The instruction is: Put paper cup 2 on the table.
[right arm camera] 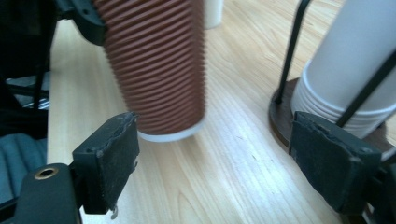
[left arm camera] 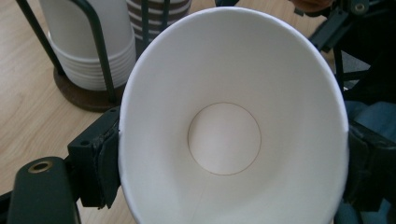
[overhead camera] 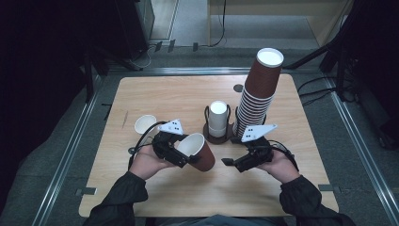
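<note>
High view showed the left gripper (overhead camera: 190, 157) pinching a brown ribbed paper cup (overhead camera: 200, 151) by its rim, tilted on its side just above the bench (overhead camera: 141, 197); the right gripper (overhead camera: 226, 162) waited beside it, jaws spread and empty. Squeezing harder would likely crumple the thin rim, already pressed oval. Inside it was plain white; outside, ridged brown.
</note>
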Tool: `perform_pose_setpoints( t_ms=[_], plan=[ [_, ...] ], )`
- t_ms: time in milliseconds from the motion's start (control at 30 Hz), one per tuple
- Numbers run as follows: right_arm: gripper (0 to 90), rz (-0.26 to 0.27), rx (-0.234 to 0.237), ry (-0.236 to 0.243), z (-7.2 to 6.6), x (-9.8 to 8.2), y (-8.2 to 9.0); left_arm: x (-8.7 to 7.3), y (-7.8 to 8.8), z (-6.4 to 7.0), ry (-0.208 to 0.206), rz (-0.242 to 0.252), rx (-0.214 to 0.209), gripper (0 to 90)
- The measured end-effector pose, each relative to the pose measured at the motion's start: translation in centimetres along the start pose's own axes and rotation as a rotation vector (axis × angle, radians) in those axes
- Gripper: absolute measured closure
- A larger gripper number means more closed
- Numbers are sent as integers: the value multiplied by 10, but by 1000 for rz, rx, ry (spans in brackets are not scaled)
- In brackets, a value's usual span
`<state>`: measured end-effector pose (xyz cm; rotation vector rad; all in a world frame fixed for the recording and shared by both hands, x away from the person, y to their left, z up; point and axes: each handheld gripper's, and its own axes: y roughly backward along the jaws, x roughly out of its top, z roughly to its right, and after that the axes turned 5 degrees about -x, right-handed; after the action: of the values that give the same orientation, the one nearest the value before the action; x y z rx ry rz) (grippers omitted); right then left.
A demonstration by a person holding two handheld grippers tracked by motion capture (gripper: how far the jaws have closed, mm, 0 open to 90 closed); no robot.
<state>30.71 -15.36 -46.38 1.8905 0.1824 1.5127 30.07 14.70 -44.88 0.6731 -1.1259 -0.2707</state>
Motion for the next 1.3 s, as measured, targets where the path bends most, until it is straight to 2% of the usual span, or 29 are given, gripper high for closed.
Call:
perform_pose_setpoints(
  t_ms=[67, 467, 733, 933, 1300],
  plan=[
    [170, -4, 2, -15, 2, 1, 0, -3, 2, 1, 1, -6, 3, 123],
    [177, -3, -7, 0, 5, 3, 0, -16, 16, 4, 1, -14, 14, 120],
    [178, 7, 3, 1, 10, 7, -2, -27, 28, 4, 13, -7, 40, 116],
    [179, 3, 12, 1, 10, 8, -5, -33, 36, 5, 8, -21, 38, 117],
    [179, -5, 19, 20, 8, 9, -8, -52, 62, -2, 29, -38, 71, 114]
  ],
)
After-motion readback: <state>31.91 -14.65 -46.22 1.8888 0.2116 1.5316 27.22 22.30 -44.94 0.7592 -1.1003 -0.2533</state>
